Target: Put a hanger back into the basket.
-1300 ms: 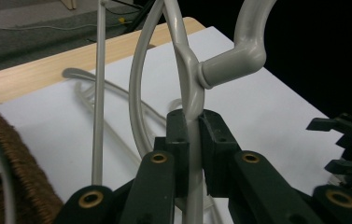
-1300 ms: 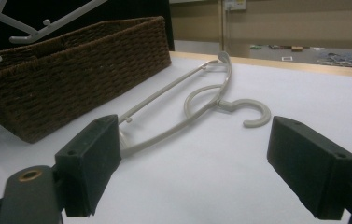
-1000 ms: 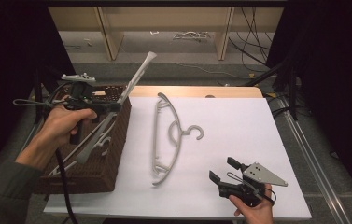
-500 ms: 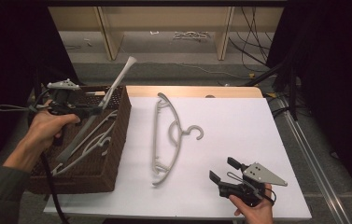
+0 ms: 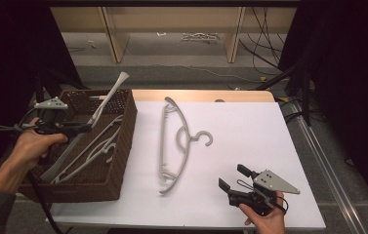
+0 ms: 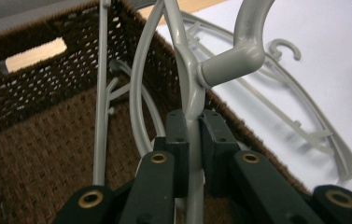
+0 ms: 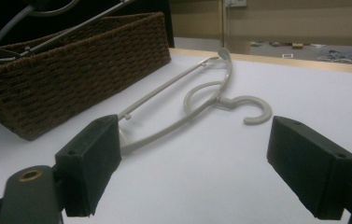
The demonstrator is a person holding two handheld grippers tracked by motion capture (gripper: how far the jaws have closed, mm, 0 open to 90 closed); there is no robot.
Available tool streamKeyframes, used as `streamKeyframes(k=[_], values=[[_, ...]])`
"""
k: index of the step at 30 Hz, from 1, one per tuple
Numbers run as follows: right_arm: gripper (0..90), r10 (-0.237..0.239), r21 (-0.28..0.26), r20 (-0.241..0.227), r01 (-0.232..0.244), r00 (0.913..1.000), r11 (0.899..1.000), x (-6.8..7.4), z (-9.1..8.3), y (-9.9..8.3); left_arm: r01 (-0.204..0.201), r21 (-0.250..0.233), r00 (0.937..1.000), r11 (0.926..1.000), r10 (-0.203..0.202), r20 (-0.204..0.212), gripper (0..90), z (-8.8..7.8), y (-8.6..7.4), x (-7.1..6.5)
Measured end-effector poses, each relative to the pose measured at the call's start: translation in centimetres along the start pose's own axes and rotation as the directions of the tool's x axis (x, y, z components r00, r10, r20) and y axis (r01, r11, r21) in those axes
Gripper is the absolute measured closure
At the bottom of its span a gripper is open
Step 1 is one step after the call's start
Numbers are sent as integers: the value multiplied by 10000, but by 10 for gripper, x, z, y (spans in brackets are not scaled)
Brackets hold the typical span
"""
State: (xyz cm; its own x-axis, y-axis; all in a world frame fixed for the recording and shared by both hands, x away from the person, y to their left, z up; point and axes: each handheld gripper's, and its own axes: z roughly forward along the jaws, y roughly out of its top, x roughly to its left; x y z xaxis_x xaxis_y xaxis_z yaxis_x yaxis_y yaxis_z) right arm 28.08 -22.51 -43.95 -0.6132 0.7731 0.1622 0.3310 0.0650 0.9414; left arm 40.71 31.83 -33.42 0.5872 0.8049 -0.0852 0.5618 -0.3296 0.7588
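your left gripper (image 5: pixel 81 127) clamped on a grey hanger (image 5: pixel 91 122) tilted inside the wicker basket (image 5: pixel 123 146), right gripper (image 5: pixel 231 179) jaws wide apart, second hanger (image 5: pixel 172 141) lying ahead of it on the white tabletop (image 5: pixel 250 131), shelving (image 5: pixel 172 29) and cables (image 5: pixel 264 29) beyond

held hanger (image 6: pixel 190 88) hook cut off at top, basket (image 6: pixel 38 140) btm cropped

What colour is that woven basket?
Dark brown; the basket shows best in the right gripper view.

From above my side, one camera looks down the desk (image 5: pixel 250 126); my jaw cameras, close in, share the basket (image 5: pixel 123 146).
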Motion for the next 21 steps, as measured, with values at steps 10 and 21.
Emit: streamKeyframes(k=[10,21], values=[[186,-77,10,49,77,10000,10000,0,0,0,35,367,10000,9993,-37,53,825,-5,-28,9],[186,-103,-15,99,103,9999,9999,0,1,0,-176,1259,9998,9919,161,132,823,9,-40,11]])
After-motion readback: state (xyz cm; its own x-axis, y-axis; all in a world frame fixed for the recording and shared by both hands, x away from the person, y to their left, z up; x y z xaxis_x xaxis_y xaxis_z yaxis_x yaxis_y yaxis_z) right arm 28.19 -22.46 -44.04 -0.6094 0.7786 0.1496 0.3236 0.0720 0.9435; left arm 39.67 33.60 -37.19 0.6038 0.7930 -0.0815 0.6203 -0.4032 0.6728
